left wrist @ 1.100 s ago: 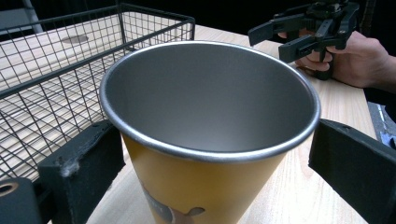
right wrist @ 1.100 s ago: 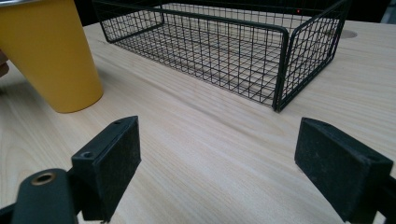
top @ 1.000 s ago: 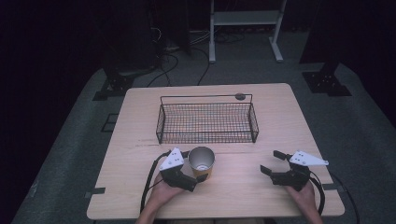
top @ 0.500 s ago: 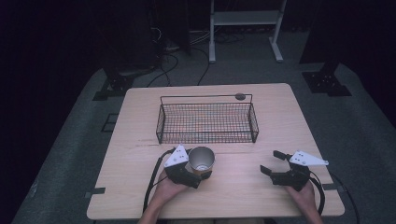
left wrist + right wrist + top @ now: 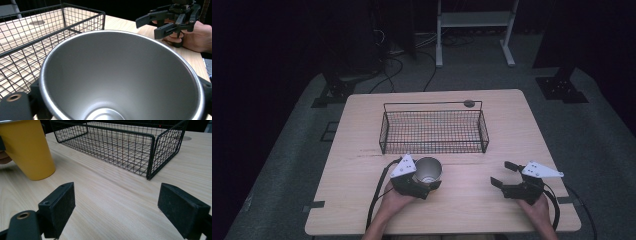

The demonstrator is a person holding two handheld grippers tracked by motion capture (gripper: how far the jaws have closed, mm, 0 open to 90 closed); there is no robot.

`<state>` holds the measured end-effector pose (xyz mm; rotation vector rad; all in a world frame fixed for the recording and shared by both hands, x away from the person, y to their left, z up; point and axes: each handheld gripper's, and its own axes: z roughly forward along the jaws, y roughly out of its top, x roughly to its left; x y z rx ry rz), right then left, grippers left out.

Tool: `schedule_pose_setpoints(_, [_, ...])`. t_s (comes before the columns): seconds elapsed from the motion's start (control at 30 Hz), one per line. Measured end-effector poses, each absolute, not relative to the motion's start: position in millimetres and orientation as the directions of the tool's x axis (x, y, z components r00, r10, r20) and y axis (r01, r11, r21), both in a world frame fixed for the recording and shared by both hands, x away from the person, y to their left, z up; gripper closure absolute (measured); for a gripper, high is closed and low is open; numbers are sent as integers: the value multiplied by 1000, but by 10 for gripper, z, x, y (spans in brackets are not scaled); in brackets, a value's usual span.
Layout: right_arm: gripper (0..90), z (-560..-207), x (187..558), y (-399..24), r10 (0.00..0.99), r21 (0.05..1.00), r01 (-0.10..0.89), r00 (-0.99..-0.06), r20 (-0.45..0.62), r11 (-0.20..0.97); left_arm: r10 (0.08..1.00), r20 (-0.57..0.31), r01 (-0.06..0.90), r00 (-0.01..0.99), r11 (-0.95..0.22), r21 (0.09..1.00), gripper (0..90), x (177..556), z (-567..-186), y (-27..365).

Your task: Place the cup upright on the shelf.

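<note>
Cup in hand at the near edge of the wooden table [image 5: 362, 150]: the left gripper [image 5: 416, 181] clasps a yellow cup [image 5: 428, 171] with a bare metal inside, jaws closed on its wall, mouth up and tipped slightly. The wire basket [image 5: 434, 131] lies just beyond it toward the far side, its long axis running left to right across the table, its near rail almost straight ahead of the cup. In the left gripper view the cup's rim [image 5: 120, 35] sits close beside the basket's corner [image 5: 102, 15]. The right gripper [image 5: 507, 176] rests well to the right, jaws spread wide on nothing. A short forward carry over the near rail looks like the likely next move, and the left hand is the nearer one
</note>
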<state>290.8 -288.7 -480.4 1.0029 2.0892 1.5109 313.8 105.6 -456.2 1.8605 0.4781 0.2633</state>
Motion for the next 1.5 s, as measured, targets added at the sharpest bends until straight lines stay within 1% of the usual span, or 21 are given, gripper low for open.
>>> schedule_pose_setpoints(0.07, [134,-4804,2908,-2889,729,929,329,-676,107,169,449,-49,192,892,-277,942,117,3136,-4561,1056])
schedule_pose_setpoints(0.33, [134,-4804,2908,-2888,729,929,329,-676,107,169,442,-54,192,895,-274,942,123,3130,-4556,1053])
schedule_pose_setpoints(0.53, [134,-4803,2908,-2889,728,929,329,-677,108,169,438,-66,192,896,-248,950,124,3143,-4495,1065])
schedule_pose_setpoints(0.9, [134,-4803,2909,-2889,726,930,328,-679,108,169,422,-57,173,905,-242,955,124,3268,-4273,1050])
schedule_pose_setpoints(1.1, [134,-4803,2909,-2887,725,930,327,-681,107,170,396,-61,167,916,-239,956,124,3356,-4151,1013])
schedule_pose_setpoints(1.5, [134,-4804,2910,-2884,723,928,330,-683,109,172,385,-55,160,921,-245,956,124,3573,-3925,977])
